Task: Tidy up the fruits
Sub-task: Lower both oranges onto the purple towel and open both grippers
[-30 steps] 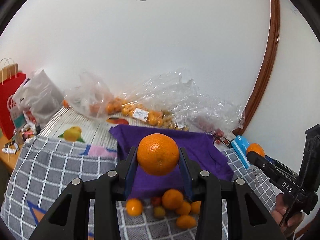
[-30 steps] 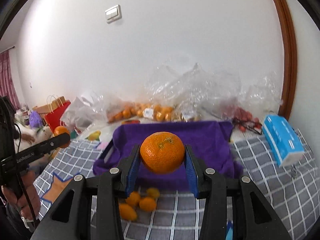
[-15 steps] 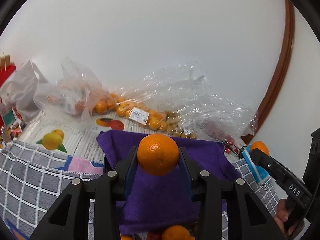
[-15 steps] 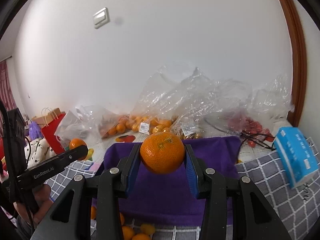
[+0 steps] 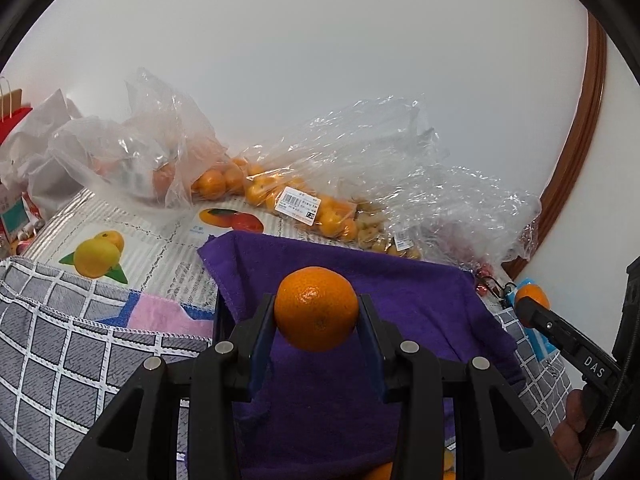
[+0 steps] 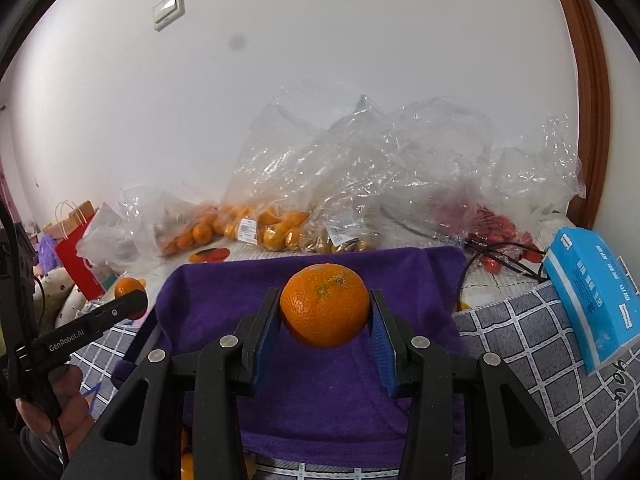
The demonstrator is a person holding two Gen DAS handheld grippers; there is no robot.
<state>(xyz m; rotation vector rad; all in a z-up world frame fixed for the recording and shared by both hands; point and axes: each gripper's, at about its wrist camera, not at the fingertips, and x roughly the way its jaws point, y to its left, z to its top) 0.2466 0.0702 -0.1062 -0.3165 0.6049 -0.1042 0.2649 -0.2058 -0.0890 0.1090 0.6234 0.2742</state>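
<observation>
Carrying one mandarin in each tool, the person is working through the transport step of the fruit-sorting job. The left gripper is pinching a mandarin between its blue pads, and the right gripper is pinching a second mandarin in the same way; in both wrist views the pads are pressing on opposite flanks of the fruit, with the jaws only as far apart as the fruit demands. Both mandarins are hanging in the air above a purple towel, which appears to be draped over a dark-rimmed container, though the container itself is mostly hidden. The towel is lying on a grey checked cloth. A few loose fruits are showing at the near lower edge of the towel. Behind the towel, clear plastic bags of small citrus and red fruit are sitting along the wall, and a blue tissue pack is resting to the right. The next move probably calls for lowering each mandarin onto the purple towel and only then spreading the jaws, since a round fruit released from height is likely to roll off. Keeping the two tools apart is also advisable, as they are working close together.
</observation>
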